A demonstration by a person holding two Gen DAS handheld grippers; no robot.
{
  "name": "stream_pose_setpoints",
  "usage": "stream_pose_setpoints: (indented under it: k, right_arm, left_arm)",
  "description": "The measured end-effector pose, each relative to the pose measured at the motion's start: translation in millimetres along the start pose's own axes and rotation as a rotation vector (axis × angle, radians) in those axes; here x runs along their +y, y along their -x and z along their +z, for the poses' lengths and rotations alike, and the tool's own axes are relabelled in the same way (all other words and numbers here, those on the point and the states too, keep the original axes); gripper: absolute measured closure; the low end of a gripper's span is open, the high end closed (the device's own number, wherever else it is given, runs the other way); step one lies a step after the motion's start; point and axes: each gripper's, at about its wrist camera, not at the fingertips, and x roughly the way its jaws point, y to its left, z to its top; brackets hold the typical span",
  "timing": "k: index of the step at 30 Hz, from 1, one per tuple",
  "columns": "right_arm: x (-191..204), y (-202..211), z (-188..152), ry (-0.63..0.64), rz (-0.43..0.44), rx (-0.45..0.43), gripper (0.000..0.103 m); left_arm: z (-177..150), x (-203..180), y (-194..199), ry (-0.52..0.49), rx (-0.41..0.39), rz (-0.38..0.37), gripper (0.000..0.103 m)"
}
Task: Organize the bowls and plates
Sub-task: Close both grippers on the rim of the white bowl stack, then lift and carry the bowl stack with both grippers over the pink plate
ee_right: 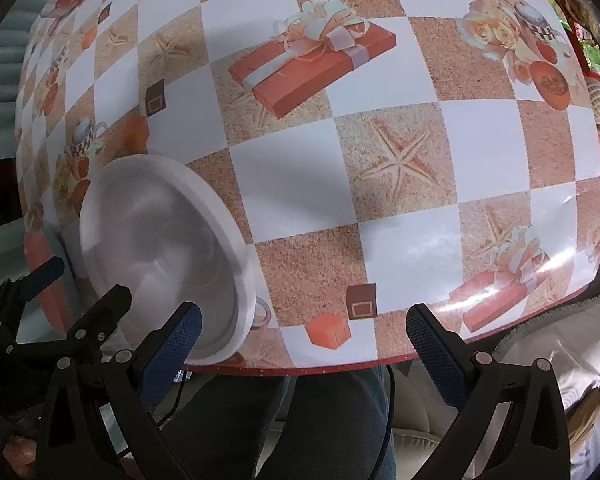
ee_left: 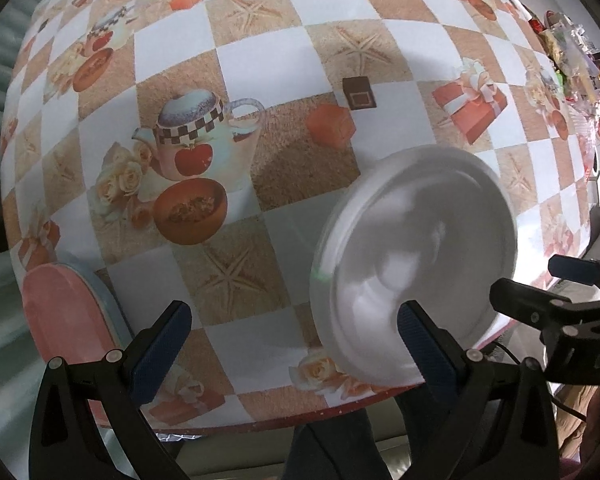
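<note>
A white bowl (ee_left: pixel 416 256) sits near the table's front edge, and its picture is blurred. My left gripper (ee_left: pixel 296 344) is open, and its right finger (ee_left: pixel 424 340) overlaps the bowl's near rim. A pink plate (ee_left: pixel 64 316) lies on a light blue plate (ee_left: pixel 100 292) at the left table edge. In the right wrist view the white bowl (ee_right: pixel 160 248) is at the left, just beyond the left finger (ee_right: pixel 172 348) of my open right gripper (ee_right: pixel 304 344), which holds nothing. The right gripper (ee_left: pixel 540 284) also shows beside the bowl in the left wrist view.
The table (ee_right: pixel 480 140) carries a checked cloth printed with teapots, gift boxes and starfish, with a red front edge (ee_right: pixel 320 368). Snack packets (ee_left: pixel 572 60) crowd the far right. A person's trouser legs (ee_right: pixel 300 420) are under the front edge.
</note>
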Motion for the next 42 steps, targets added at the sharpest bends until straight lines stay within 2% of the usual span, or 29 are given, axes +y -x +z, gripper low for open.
stream_pose_setpoints:
  k: [11, 16, 18, 21, 22, 23, 24, 25, 27, 28, 29, 30, 32, 34, 36, 42]
  right_arm:
    - [12.1, -28.2, 12.1, 0.023, 0.028, 0.004, 0.000]
    - [12.3, -39.8, 12.6, 0.026, 0.012, 0.009, 0.000]
    - [12.8, -41.8, 12.0, 0.027, 0.012, 0.010, 0.000]
    - [11.6, -41.0, 10.3, 0.029, 0.028, -0.006, 0.000]
    - [12.2, -40.0, 9.8, 0.032, 0.031, -0.009, 0.003]
    - [13.4, -39.3, 9.2, 0.036, 0.041, -0.009, 0.015]
    - [15.2, -40.1, 9.3, 0.039, 0.048, -0.003, 0.021]
    - [15.2, -38.3, 7.8, 0.041, 0.048, 0.002, 0.026]
    - [17.8, -38.0, 7.7, 0.049, 0.048, 0.002, 0.030]
    - [18.5, -37.7, 8.1, 0.053, 0.054, 0.003, 0.039]
    - [20.6, -38.1, 7.9, 0.058, 0.066, 0.007, 0.048]
    - [24.0, -38.7, 7.8, 0.064, 0.079, 0.013, 0.051]
    - [28.5, -40.0, 7.3, 0.069, 0.102, 0.020, 0.070]
    - [35.8, -43.2, 4.1, 0.059, 0.128, 0.033, 0.082]
    - [50.5, -45.7, 0.6, 0.053, 0.108, 0.035, 0.083]
    - [57.3, -39.1, -7.6, 0.042, 0.119, 0.035, 0.083]
  left_arm:
    - [5.5, 0.8, -26.1, -0.019, 0.006, 0.043, 0.000]
    - [9.8, 4.1, -43.4, 0.001, 0.039, 0.054, 0.001]
    - [10.6, 7.0, -46.7, 0.009, 0.044, 0.037, 0.005]
    - [10.2, 6.3, -45.5, -0.001, 0.028, 0.009, 0.015]
    - [10.2, 5.7, -44.9, -0.006, 0.022, 0.003, 0.018]
    - [10.1, 3.8, -44.6, -0.010, 0.020, -0.010, 0.024]
    - [10.7, 2.5, -44.6, -0.011, 0.020, -0.022, 0.029]
    - [11.6, 0.8, -44.6, -0.011, 0.020, -0.036, 0.034]
    - [13.6, -0.2, -44.4, -0.010, 0.021, -0.067, 0.043]
    - [14.0, -1.9, -45.2, -0.011, 0.020, -0.080, 0.047]
    - [13.5, -3.0, -45.4, -0.016, 0.018, -0.099, 0.054]
    - [13.7, -7.2, -46.0, -0.025, 0.014, -0.119, 0.066]
    - [16.4, -21.8, -43.5, -0.045, 0.014, -0.149, 0.079]
    - [17.6, -28.6, -43.0, -0.060, 0.010, -0.136, 0.079]
    - [16.9, -31.0, -43.5, -0.056, 0.011, -0.131, 0.079]
    - [8.1, -41.9, -32.7, -0.059, -0.010, -0.132, 0.079]
